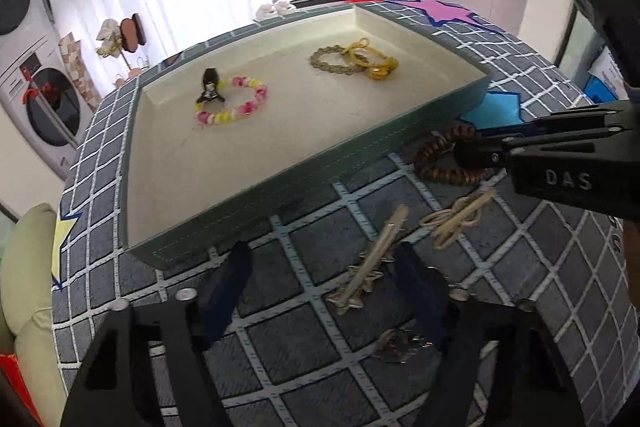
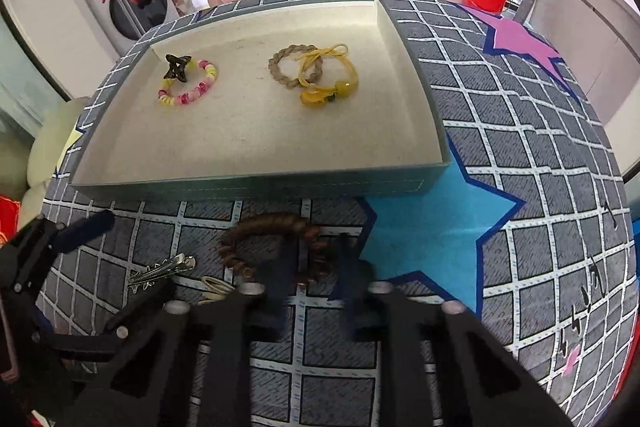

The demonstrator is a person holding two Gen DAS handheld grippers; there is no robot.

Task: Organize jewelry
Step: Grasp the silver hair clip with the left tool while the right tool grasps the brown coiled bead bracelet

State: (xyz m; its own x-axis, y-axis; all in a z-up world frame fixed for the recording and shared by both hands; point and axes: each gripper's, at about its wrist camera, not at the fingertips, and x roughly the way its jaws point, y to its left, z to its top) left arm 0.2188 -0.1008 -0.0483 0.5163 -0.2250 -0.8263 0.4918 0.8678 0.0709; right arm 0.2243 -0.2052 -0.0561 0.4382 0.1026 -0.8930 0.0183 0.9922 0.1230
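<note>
A brown bead bracelet (image 2: 264, 223) lies on the checked cloth in front of the green tray (image 2: 240, 187). My right gripper (image 2: 318, 255) is shut on the bracelet's right side; the left wrist view shows this gripper (image 1: 466, 151) pinching the bracelet (image 1: 436, 159) from the right. My left gripper (image 1: 322, 259) stands open over a gold star hair clip (image 1: 360, 275), which lies between its fingers without being pressed. The tray (image 1: 280, 187) holds a pink and yellow bead bracelet (image 1: 232, 107), a black star clip (image 1: 210, 87), a braided bracelet (image 1: 332, 61) and a yellow cord bracelet (image 1: 376, 63).
A pale hair clip with loops (image 1: 456, 219) lies between the star clip and the brown bracelet. A small silvery piece (image 1: 396, 347) sits near my left gripper's right finger. A blue star patch (image 2: 432, 235) marks the cloth right of the bracelet. The round table's edge curves close on both sides.
</note>
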